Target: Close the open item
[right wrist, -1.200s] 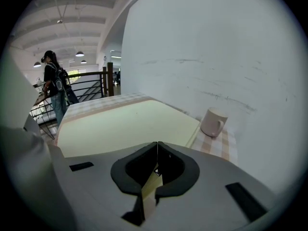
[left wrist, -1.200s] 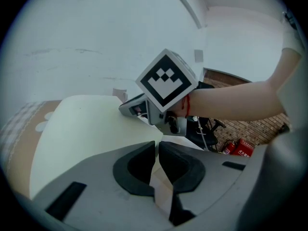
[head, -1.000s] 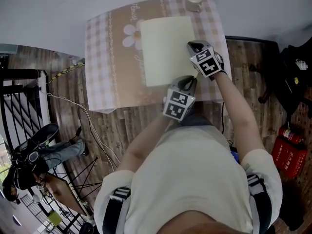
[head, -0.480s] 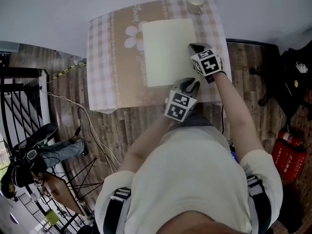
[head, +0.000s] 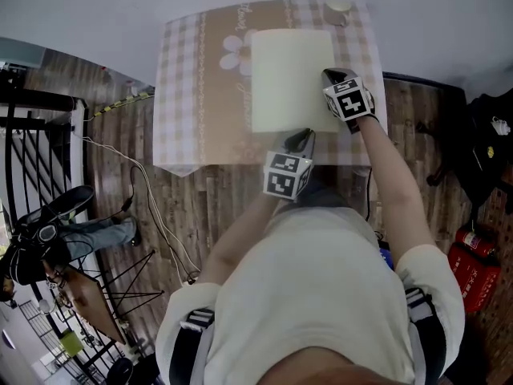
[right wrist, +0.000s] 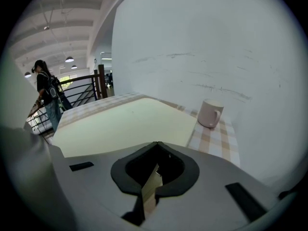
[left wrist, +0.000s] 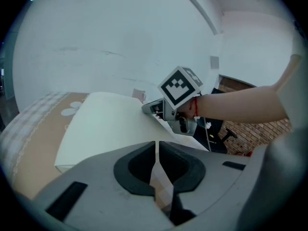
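Closing empty left gripper point(head: 304, 137) near book point(head: 292, 79)

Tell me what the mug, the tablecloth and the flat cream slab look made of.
Mug: likely glazed ceramic; smooth, pale, thick wall.
Tablecloth: fabric or printed vinyl; checked print, edge hanging down.
Cream slab: matte, probably card or paper-covered board; no gloss, hard to confirm.

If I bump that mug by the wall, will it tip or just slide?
The mug looks squat and upright, so it would probably slide rather than tip. The checked tablecloth may drag and bunch under it. It looks ceramic, so likely fragile if knocked off.
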A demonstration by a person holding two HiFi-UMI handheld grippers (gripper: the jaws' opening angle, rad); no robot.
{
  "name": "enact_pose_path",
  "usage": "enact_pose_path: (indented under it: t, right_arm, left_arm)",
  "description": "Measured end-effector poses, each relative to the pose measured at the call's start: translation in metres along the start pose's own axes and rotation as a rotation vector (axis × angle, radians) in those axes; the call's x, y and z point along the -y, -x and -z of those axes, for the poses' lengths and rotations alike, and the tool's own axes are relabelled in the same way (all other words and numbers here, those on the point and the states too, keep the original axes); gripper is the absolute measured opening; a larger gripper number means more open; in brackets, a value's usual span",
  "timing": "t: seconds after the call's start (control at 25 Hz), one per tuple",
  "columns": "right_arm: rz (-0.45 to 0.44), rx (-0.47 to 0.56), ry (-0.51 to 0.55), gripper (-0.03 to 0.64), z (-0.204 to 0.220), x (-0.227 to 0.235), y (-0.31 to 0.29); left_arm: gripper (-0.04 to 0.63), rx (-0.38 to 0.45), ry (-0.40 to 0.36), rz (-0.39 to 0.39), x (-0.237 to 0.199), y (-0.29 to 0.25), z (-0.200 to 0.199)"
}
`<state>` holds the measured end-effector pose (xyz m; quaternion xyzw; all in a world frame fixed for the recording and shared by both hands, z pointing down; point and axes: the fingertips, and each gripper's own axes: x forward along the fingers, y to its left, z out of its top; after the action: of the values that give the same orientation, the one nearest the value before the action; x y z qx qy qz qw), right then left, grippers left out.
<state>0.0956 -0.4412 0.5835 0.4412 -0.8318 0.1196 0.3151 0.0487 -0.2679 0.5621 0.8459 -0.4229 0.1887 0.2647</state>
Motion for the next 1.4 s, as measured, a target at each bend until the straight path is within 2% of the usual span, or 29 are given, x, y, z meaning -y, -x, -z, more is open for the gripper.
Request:
enact_pose_path:
  t: [0.24, 0.6, 1.0, 1.4]
  right_arm:
    - [0.013, 0.011, 0.027, 0.0, 0.007, -0.024, 0.02]
    - [-0.045, 0.107, 0.053, 0.0, 0.008, -0.084, 0.08]
    - [-0.127, 0.233, -0.021, 0.0, 0.015, -0.144, 0.168]
    - [-0.163, 0.341, -0.048, 0.0, 0.01, -0.171, 0.221]
  left_arm:
    - [0.02, 0.061, 0.07, -0.09, -0.025, 0.038, 0.006]
    - [0.017, 0.147, 0.154, -0.204, -0.05, 0.098, 0.013]
    - [0.016, 0.212, 0.185, -0.244, -0.05, 0.157, 0.022]
    - [0.015, 0.259, 0.194, -0.252, -0.033, 0.184, 0.028]
